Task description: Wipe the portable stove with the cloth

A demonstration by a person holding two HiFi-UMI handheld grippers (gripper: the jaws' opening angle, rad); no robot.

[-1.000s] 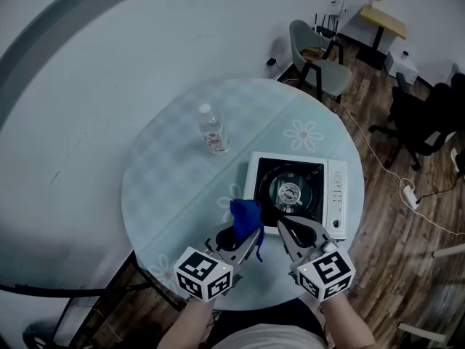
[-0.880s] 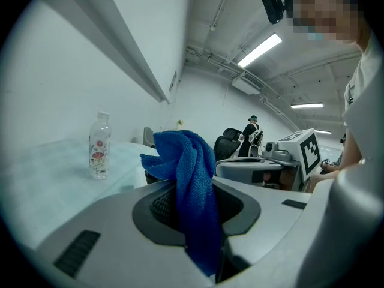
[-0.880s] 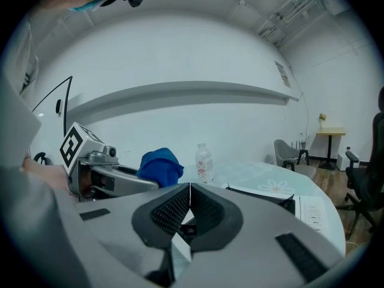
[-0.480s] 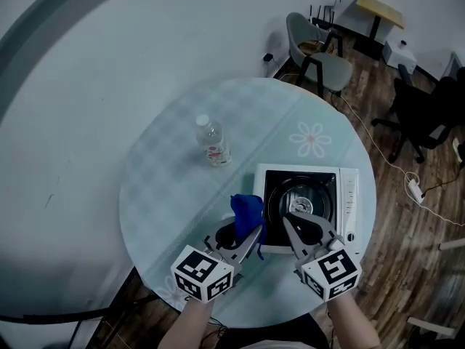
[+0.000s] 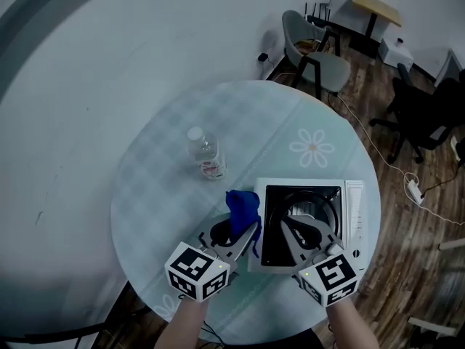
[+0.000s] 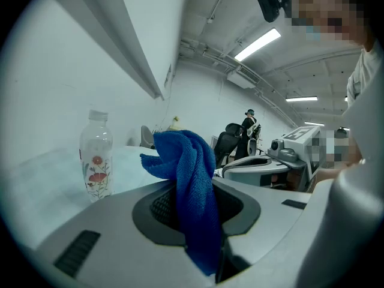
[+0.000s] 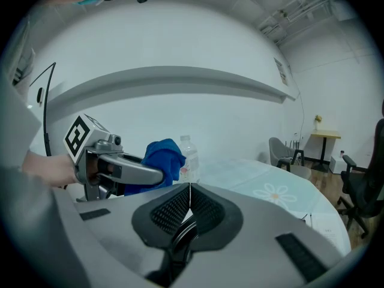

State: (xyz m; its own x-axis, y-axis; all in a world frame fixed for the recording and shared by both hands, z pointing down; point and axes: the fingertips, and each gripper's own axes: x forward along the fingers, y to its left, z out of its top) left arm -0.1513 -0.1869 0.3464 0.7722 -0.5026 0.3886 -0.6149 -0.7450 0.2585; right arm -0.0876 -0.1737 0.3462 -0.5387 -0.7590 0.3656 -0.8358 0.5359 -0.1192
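The left gripper [image 5: 245, 231] is clamping its fingers on the bunched cloth [image 5: 241, 208] by the left edge of the stove [image 5: 357, 217]. Wiping is likely yet to begin. The right gripper [image 5: 289, 230], fingers together and empty, is hovering over the stove, which is lying on the worktop [image 5: 167, 202] with its long axis left to right and its controls rightward.

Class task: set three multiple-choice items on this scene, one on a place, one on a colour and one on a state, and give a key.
1. Relative to the stove, the bottle on the table stands: A to its right; B to its left; C on top.
2. The cloth is: A red; B white; C blue.
3. The right tongs are: A shut, empty; B shut on the cloth; C wide open.
Key: 1 B, as the head view shows; 2 C, blue in the left tongs; 3 A, jaws meet with nothing between.
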